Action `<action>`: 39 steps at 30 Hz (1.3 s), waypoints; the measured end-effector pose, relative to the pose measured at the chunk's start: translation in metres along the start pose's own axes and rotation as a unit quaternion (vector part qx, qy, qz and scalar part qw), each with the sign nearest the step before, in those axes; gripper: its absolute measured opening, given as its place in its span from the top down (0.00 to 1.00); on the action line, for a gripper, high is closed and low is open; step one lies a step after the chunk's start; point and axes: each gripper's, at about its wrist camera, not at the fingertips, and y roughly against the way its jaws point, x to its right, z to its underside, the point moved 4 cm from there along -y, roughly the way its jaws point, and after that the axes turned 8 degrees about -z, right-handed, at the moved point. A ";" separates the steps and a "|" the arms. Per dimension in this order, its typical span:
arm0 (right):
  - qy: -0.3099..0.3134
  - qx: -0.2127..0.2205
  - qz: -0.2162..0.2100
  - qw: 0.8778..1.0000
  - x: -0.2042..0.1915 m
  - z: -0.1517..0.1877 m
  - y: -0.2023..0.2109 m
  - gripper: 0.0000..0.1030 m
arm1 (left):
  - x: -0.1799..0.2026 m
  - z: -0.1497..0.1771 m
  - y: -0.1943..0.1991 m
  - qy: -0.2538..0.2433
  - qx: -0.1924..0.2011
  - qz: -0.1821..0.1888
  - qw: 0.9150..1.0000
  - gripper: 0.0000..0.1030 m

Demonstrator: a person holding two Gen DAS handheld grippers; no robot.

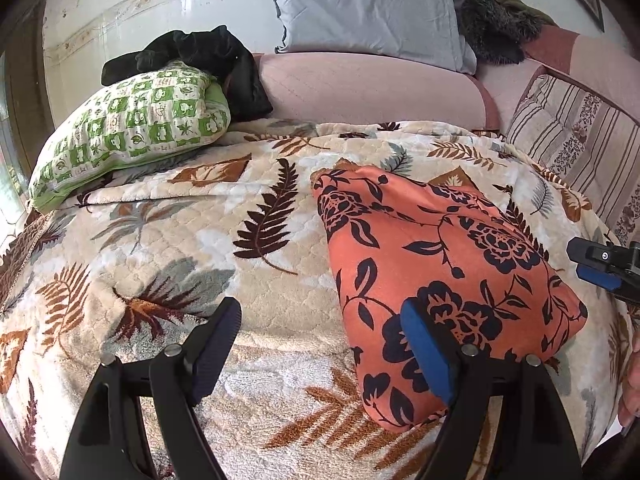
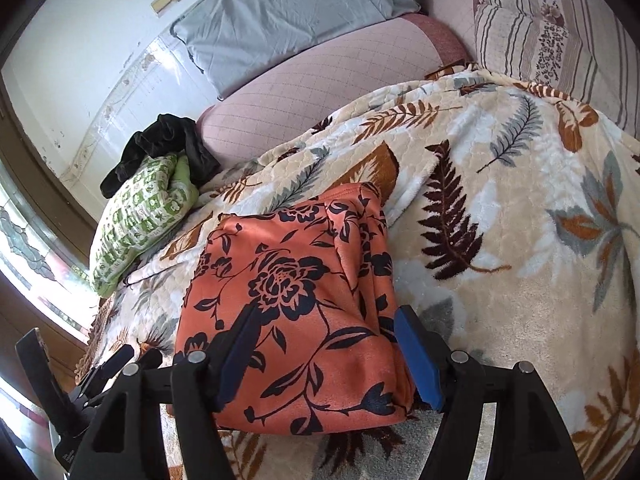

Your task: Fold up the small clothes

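1. A bed fills both views, covered by a plush cream blanket [image 1: 248, 184] printed with brown, rust and grey leaves. Its quilted pile looks soft and yielding.

2. The landmark is the orange floral garment [image 1: 440, 264], a smooth, slightly shiny cloth with a dark navy flower print. It lies on the blanket as a compact, roughly rectangular bundle with layered edges showing along one side in the right wrist view [image 2: 304, 304]. Judging by that tidy shape, the folding looks largely done.

3. Beyond the garment, towards the wall, lie a green-and-white checked pillow [image 1: 132, 136] with a crumpled black velvety garment [image 1: 208, 56] on top of it, a pale pink quilted bolster [image 1: 372, 88] and a grey-blue pillow [image 1: 368, 8]. To the garment's far right sits a striped cushion [image 1: 576, 136].

4. The left gripper [image 1: 320, 344] has its jaws spread wide and holds nothing. One blue-padded finger hangs over the garment's near left edge; the other is over bare blanket, so it straddles that edge.

5. The right gripper [image 2: 328, 352] is likewise wide open and empty, its fingers over the garment's near end, one above the cloth and one by its right edge.

6. Both tools seem to be placed either to tidy the bundle or to leave it; I cannot tell which.
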 end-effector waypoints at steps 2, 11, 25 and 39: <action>-0.013 -0.007 -0.008 1.000 0.005 -0.002 -0.004 0.29 | 0.002 -0.001 -0.003 0.003 -0.009 0.013 1.000 0.20; -0.074 -0.040 -0.041 0.996 0.035 -0.019 -0.027 0.29 | 0.004 -0.013 -0.025 0.029 -0.066 0.140 0.988 0.19; -0.154 -0.077 -0.081 0.982 0.066 -0.030 -0.061 0.29 | 0.009 -0.020 -0.061 0.052 -0.118 0.198 0.972 0.19; -0.123 -0.105 -0.075 0.984 0.049 -0.027 -0.083 0.29 | 0.036 -0.026 -0.071 -0.018 -0.112 0.170 0.979 0.18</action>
